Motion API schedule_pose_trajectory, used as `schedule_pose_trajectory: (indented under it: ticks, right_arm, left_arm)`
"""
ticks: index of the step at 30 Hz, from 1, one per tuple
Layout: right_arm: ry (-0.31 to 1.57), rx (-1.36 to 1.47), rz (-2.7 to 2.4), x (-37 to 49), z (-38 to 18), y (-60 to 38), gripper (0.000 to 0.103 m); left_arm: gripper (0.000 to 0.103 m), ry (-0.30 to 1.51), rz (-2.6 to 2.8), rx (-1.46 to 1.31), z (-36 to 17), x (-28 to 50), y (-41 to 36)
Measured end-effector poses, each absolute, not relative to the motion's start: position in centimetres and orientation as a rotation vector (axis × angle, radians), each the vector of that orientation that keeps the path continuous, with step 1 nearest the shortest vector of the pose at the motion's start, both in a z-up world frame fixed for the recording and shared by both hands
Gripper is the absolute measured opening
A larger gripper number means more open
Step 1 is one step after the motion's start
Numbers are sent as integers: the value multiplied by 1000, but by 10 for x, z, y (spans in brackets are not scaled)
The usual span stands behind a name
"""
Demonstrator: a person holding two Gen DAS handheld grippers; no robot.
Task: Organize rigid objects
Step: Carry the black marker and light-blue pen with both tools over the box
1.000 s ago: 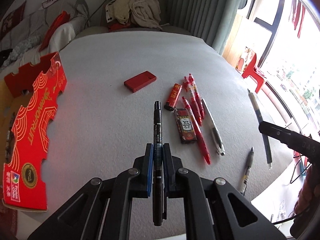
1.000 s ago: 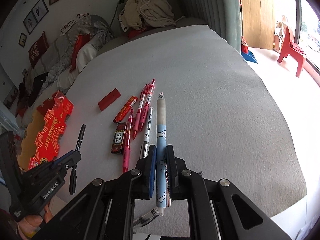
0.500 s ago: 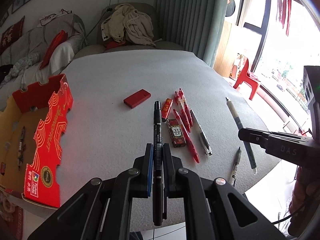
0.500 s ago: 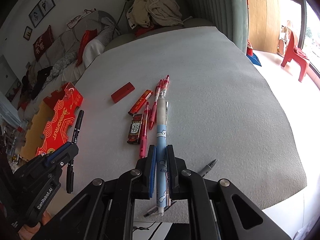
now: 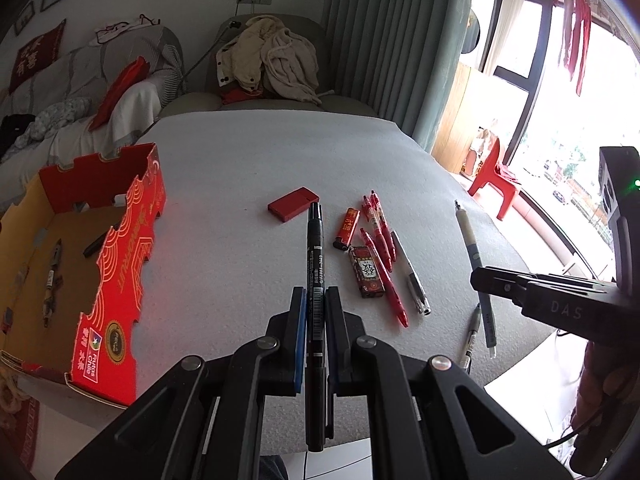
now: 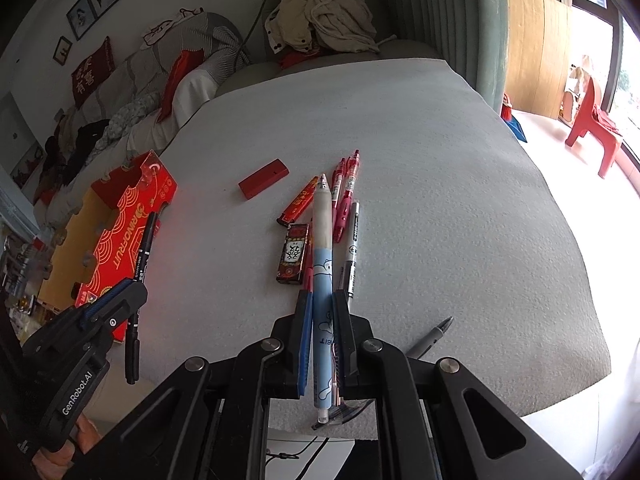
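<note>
Black marker (image 5: 315, 276) sat clamped in the left claw (image 5: 315, 300), blue pen (image 6: 322, 280) in the right claw (image 6: 322, 312), both above the tabletop (image 6: 440, 184); best carried level over the box (image 5: 120, 264) before release.

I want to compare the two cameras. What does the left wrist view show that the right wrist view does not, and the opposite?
Only the left wrist view: the inside of the red box, with a few pens lying in it.
Only the right wrist view: framed pictures on the wall.
Both: the left tongs shut on a black marker, the right tongs shut on a blue pen, and the red pens and lighter on the grey table.
</note>
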State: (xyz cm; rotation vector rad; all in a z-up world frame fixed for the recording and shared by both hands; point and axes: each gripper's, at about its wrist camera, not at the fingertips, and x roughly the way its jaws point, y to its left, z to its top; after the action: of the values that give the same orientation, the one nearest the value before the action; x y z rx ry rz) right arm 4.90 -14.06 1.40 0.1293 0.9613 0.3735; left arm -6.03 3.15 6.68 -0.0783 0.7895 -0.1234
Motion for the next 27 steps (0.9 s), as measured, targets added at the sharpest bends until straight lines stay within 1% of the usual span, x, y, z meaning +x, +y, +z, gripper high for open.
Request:
schedule_pose_trajectory:
  ticks: [15, 27]
  right_arm:
    - [934, 103, 409, 51, 33, -107, 11]
    - [887, 56, 488, 53, 60, -61, 11]
  left_arm:
    - [10, 713, -95, -131, 88, -71, 63]
    - [10, 654, -26, -169, 105, -76, 100]
